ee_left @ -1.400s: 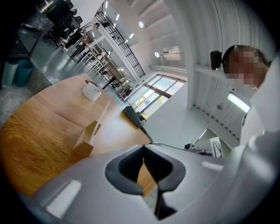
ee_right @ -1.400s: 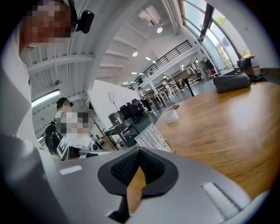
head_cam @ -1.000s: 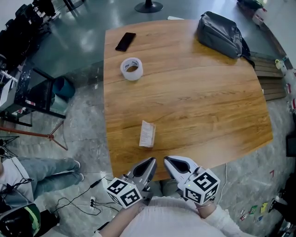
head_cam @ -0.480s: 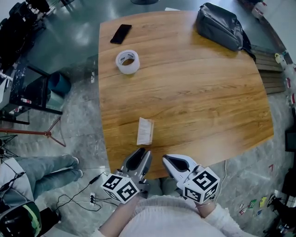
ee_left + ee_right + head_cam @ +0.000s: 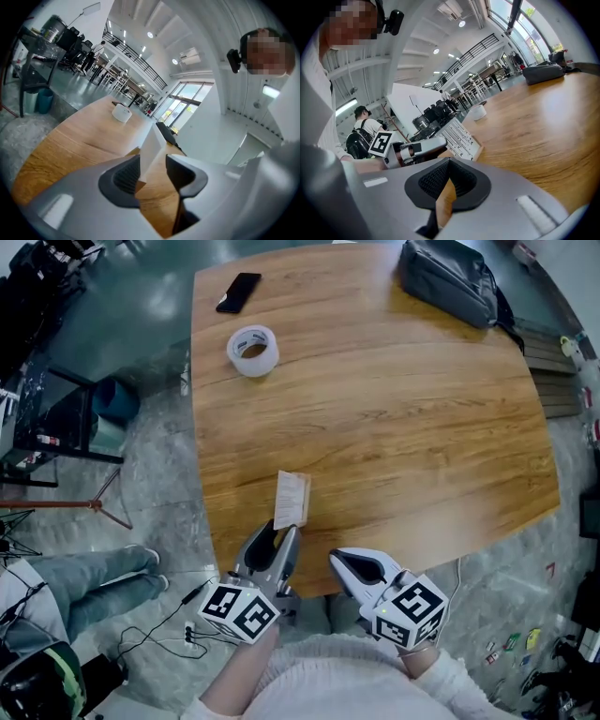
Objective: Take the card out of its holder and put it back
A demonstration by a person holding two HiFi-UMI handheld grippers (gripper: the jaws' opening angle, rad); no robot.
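A white card holder with printed lines lies flat on the wooden table, near its front-left edge. My left gripper sits just in front of it, and its jaws have just been opening. In the left gripper view the holder's near end stands between the spread pads, with a gap showing on the right side. My right gripper hovers over the table's front edge, shut with nothing in it. The right gripper view shows the holder and the left gripper beside it.
A roll of tape and a black phone lie at the far left of the table, and a grey bag at the far right. A seated person's legs and floor cables are on the left.
My left gripper has moved forward up to the card holder and its jaws have spread from shut to wide. The right gripper has stayed put.
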